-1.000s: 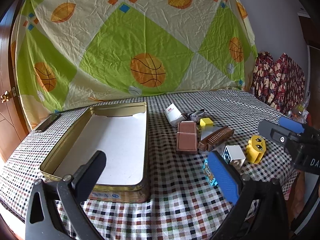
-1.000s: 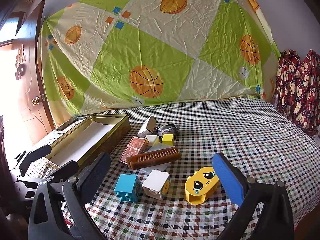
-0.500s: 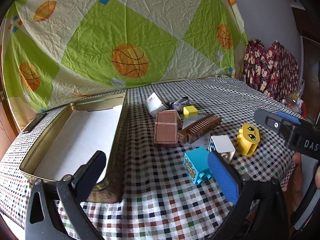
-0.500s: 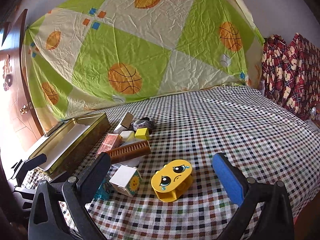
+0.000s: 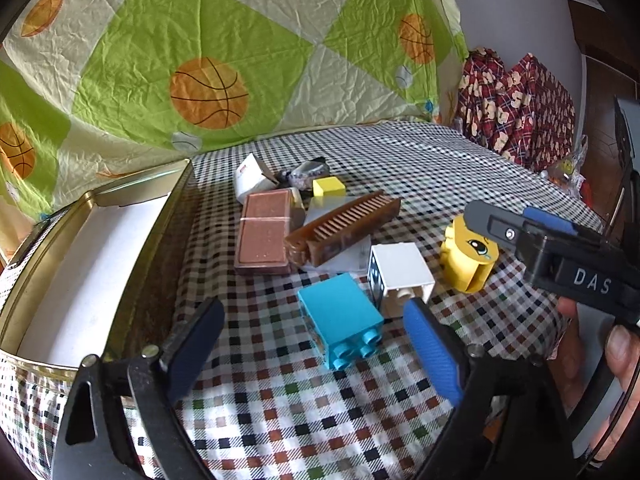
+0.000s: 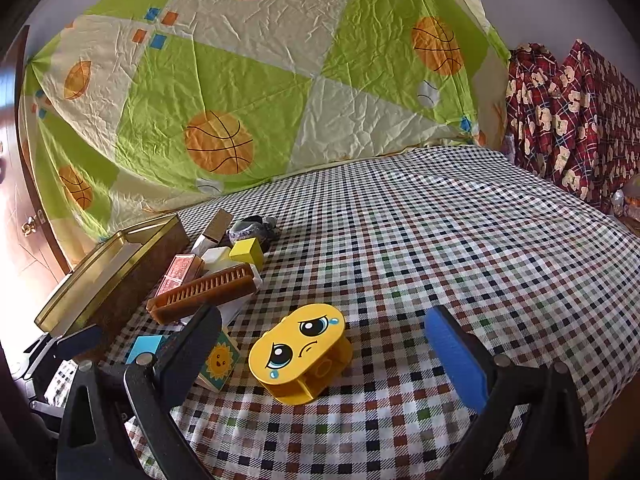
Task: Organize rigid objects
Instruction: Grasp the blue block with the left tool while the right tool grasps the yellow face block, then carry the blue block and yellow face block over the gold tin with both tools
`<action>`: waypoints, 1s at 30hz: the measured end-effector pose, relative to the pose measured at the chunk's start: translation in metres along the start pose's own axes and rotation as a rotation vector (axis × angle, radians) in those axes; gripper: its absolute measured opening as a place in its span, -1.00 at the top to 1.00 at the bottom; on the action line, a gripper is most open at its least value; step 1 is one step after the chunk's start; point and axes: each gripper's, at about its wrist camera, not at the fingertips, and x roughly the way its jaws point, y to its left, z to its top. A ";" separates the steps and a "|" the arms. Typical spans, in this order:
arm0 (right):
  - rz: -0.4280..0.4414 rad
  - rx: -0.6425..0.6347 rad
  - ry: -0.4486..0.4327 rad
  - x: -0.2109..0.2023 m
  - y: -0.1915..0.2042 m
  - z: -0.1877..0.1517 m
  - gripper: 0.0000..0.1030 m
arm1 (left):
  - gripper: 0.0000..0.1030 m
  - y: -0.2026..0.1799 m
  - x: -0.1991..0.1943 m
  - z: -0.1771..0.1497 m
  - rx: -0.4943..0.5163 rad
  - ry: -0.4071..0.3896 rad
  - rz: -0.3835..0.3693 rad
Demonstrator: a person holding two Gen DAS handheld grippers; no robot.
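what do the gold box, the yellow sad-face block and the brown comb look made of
Gold box: likely thin sheet metal, a tin, judging by its brassy sheen and rolled rim.
Yellow sad-face block: moulded plastic, smooth and semi-glossy, with a printed face and a hollow underside.
Brown comb: probably translucent amber plastic, since light glows through the teeth; horn or resin can't be excluded.

1. We see a shiny gold metal tin (image 5: 132,240).
2. We see glossy plastic on the yellow face block (image 6: 300,354) and the teal block (image 5: 340,320).
3. We see a matt checked tablecloth (image 6: 440,240).
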 end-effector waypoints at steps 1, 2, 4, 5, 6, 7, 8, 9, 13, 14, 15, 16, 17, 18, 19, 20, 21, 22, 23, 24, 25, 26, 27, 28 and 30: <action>-0.002 -0.004 0.003 0.002 0.001 -0.001 -0.99 | -0.64 0.001 0.003 0.000 -0.006 0.010 -0.003; -0.005 -0.008 0.007 0.003 0.001 -0.002 -0.99 | -0.63 0.003 0.006 -0.001 -0.014 0.020 -0.006; -0.012 -0.018 0.016 0.007 0.003 -0.002 -0.99 | -0.56 0.007 0.011 -0.002 -0.034 0.039 -0.024; -0.018 -0.025 0.024 0.009 0.004 -0.003 -0.99 | -0.51 0.008 0.014 -0.003 -0.042 0.047 -0.032; -0.017 -0.030 0.029 0.011 0.005 -0.003 -0.99 | -0.38 0.009 0.016 -0.003 -0.049 0.053 -0.044; -0.014 -0.035 0.036 0.013 0.006 -0.004 -0.99 | -0.27 0.010 0.017 -0.003 -0.053 0.055 -0.052; -0.017 -0.040 0.046 0.016 0.007 -0.004 -0.98 | -0.23 0.010 0.017 -0.003 -0.054 0.054 -0.054; -0.019 -0.045 0.057 0.018 0.007 -0.005 -0.98 | -0.14 0.010 0.018 -0.003 -0.054 0.054 -0.057; -0.008 -0.061 0.094 0.025 0.008 -0.009 -0.68 | 0.40 0.014 0.021 -0.005 -0.062 0.066 -0.086; -0.003 -0.065 0.111 0.028 0.009 -0.010 -0.53 | 0.40 0.015 0.021 -0.005 -0.068 0.061 -0.093; 0.008 -0.069 0.125 0.031 0.009 -0.011 -0.31 | 0.41 0.017 0.020 -0.004 -0.069 0.057 -0.093; 0.018 -0.072 0.136 0.033 0.009 -0.012 -0.20 | 0.41 0.018 0.019 -0.005 -0.067 0.050 -0.087; 0.019 -0.079 0.130 0.032 0.010 -0.013 -0.10 | 0.41 0.020 0.017 -0.005 -0.067 0.039 -0.082; 0.018 -0.087 0.132 0.032 0.011 -0.013 -0.10 | 0.41 0.021 0.017 -0.005 -0.065 0.031 -0.074; 0.022 -0.098 0.130 0.032 0.013 -0.014 -0.10 | 0.41 0.022 0.015 -0.005 -0.066 0.023 -0.069; 0.027 -0.105 0.129 0.032 0.014 -0.014 -0.09 | 0.41 0.024 0.015 -0.005 -0.067 0.017 -0.066; 0.028 -0.112 0.123 0.031 0.015 -0.015 -0.09 | 0.41 0.025 0.014 -0.005 -0.067 0.009 -0.061; 0.029 -0.120 0.116 0.031 0.016 -0.014 -0.09 | 0.41 0.026 0.013 -0.005 -0.064 0.001 -0.057; 0.031 -0.129 0.110 0.030 0.018 -0.015 -0.09 | 0.41 0.026 0.012 -0.006 -0.059 -0.009 -0.052; 0.033 -0.136 0.106 0.030 0.019 -0.014 -0.09 | 0.41 0.027 0.011 -0.006 -0.056 -0.018 -0.047; 0.037 -0.140 0.102 0.029 0.020 -0.014 -0.09 | 0.41 0.027 0.010 -0.006 -0.055 -0.023 -0.045; 0.041 -0.141 0.098 0.029 0.021 -0.014 -0.09 | 0.41 0.028 0.009 -0.006 -0.057 -0.029 -0.044; 0.044 -0.141 0.094 0.029 0.021 -0.013 -0.09 | 0.41 0.030 0.009 -0.006 -0.059 -0.035 -0.041; 0.043 -0.142 0.088 0.028 0.021 -0.013 -0.08 | 0.41 0.030 0.008 -0.006 -0.060 -0.041 -0.039; 0.049 -0.142 0.069 0.026 0.021 -0.013 -0.08 | 0.41 0.032 0.007 -0.007 -0.059 -0.055 -0.036</action>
